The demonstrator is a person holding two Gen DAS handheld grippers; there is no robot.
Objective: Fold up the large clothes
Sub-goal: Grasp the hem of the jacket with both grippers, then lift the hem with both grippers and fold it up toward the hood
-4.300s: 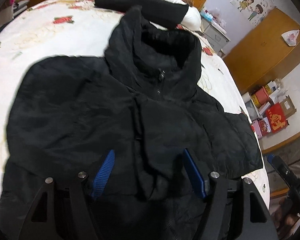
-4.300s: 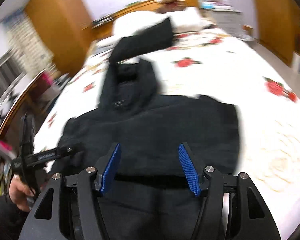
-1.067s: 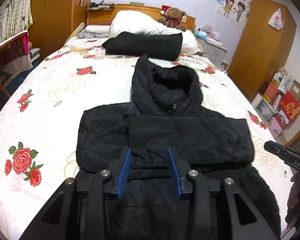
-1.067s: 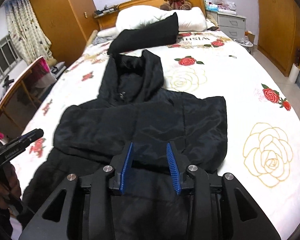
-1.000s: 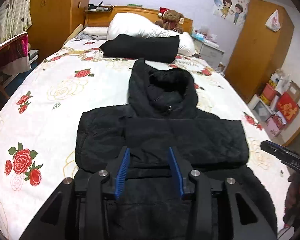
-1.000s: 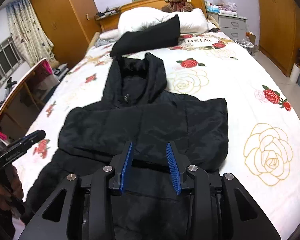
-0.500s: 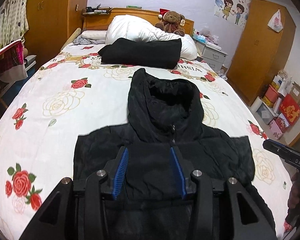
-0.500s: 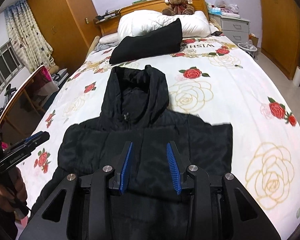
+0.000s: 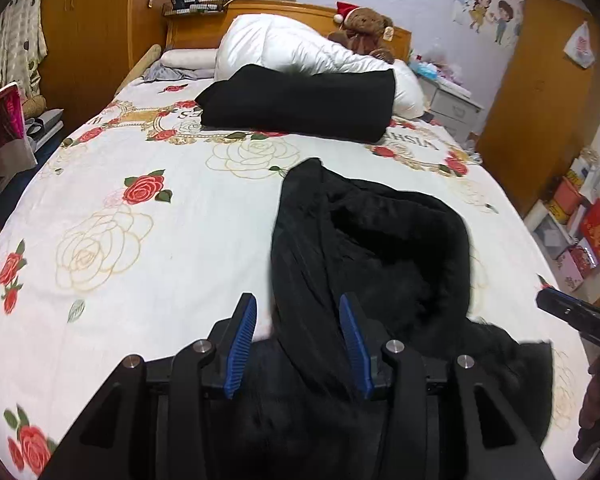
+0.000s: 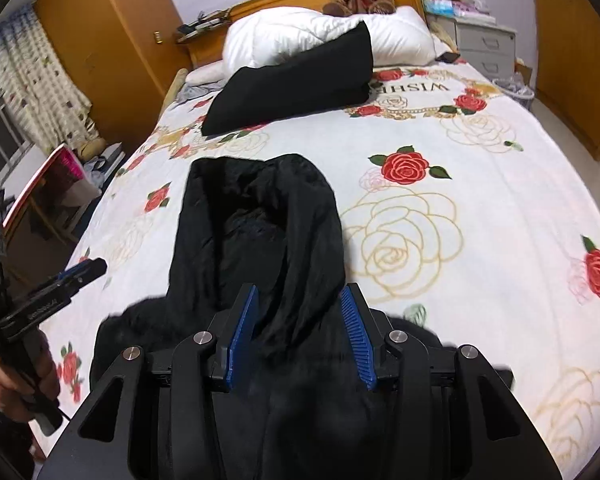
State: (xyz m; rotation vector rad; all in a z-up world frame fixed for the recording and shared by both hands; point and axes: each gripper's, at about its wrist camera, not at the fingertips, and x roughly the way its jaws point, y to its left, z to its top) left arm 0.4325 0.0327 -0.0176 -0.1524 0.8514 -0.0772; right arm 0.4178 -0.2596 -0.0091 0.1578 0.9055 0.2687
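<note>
Bedspread point(image 10: 480, 208) lettering reads "WISHES", partly covered. Black jacket point(image 9: 364, 240) lies mid-bed, its lower body hidden behind left gripper point(image 9: 298, 338) and right gripper point(image 10: 300, 334); both jaws released, empty.

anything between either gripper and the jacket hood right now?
Nothing visible. The left gripper and right gripper both stand open with the black jacket hood directly ahead between their fingers. The folded black garment lies farther up the bed, apart from the jacket.
</note>
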